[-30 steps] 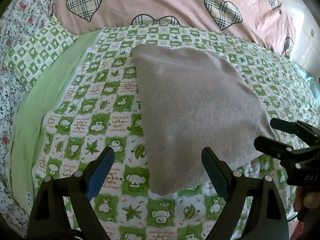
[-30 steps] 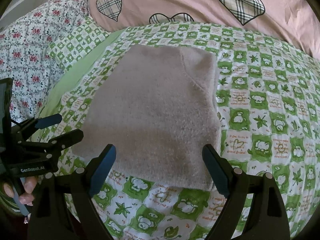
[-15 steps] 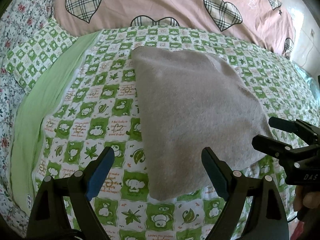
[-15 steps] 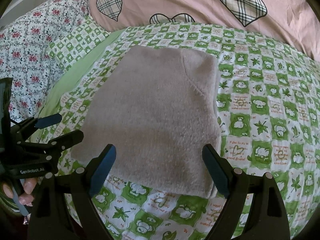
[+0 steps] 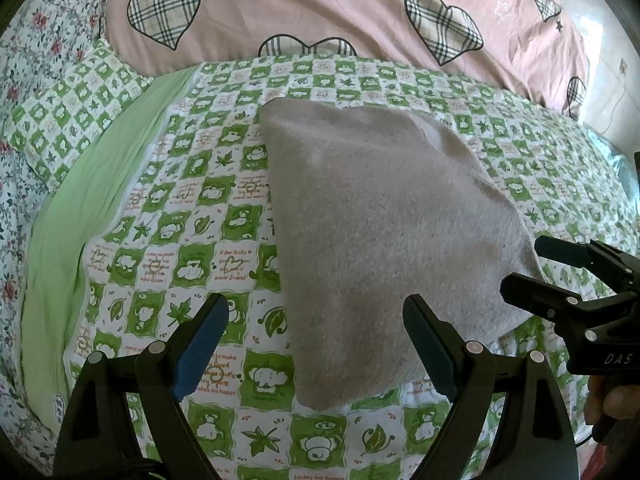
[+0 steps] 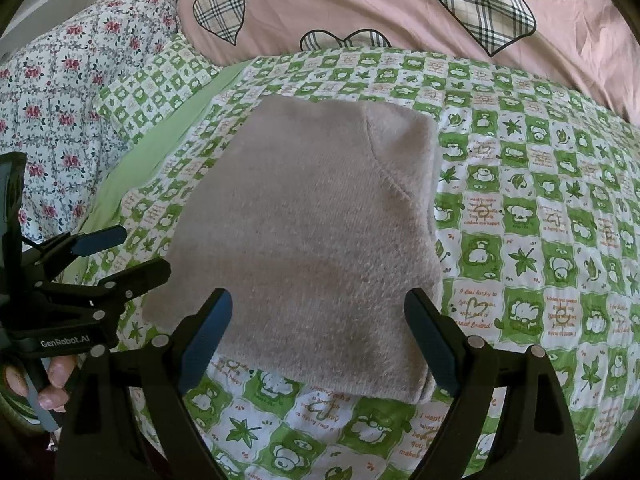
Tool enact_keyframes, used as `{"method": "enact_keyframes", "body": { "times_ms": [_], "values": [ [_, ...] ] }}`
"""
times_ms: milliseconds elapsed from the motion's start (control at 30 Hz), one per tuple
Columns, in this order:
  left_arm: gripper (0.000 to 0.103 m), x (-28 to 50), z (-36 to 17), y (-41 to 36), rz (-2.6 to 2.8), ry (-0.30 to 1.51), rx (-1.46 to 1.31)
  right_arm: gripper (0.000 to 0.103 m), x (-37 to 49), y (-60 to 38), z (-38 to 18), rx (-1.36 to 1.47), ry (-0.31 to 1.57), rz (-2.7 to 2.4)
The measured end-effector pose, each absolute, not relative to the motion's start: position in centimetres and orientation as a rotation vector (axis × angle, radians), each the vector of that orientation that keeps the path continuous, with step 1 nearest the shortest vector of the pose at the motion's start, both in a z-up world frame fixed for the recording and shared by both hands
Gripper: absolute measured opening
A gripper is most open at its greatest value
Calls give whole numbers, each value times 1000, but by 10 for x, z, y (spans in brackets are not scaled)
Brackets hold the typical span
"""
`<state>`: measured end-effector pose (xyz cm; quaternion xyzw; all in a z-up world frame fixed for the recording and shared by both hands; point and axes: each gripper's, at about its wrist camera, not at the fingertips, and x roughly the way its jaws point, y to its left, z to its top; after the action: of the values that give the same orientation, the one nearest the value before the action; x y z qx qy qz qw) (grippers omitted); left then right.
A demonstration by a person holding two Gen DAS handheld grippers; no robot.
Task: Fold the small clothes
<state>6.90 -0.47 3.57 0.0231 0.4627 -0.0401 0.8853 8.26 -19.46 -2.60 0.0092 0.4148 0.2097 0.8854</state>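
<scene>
The grey garment (image 6: 304, 240) lies folded into a neat rectangle mid-frame on the green checked sheet (image 6: 540, 240). Both tools hover at the lower edge — left gripper (image 5: 316, 344) and right gripper (image 6: 320, 340) each with jaws wide apart, nothing between them. The folding looks finished, or one last halving remains; that would call for pinching the near corners.

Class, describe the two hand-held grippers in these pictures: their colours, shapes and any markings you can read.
Both are black frames with two long fingers carrying blue pads, joined by silver rivets. The left gripper bears white lettering reading GenRobot.AI, and a grey-blue trigger shows under the fingertips holding it. The right gripper shows the white letters DAS. No sleeve is visible.
</scene>
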Motion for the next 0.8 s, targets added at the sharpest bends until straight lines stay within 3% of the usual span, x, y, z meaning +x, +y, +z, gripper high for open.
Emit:
{"method": "enact_keyframes", "body": {
  "times_ms": [800],
  "values": [
    [90, 72, 35, -3, -82, 964, 55, 88, 83, -193, -23, 21, 861, 437]
  ]
}}
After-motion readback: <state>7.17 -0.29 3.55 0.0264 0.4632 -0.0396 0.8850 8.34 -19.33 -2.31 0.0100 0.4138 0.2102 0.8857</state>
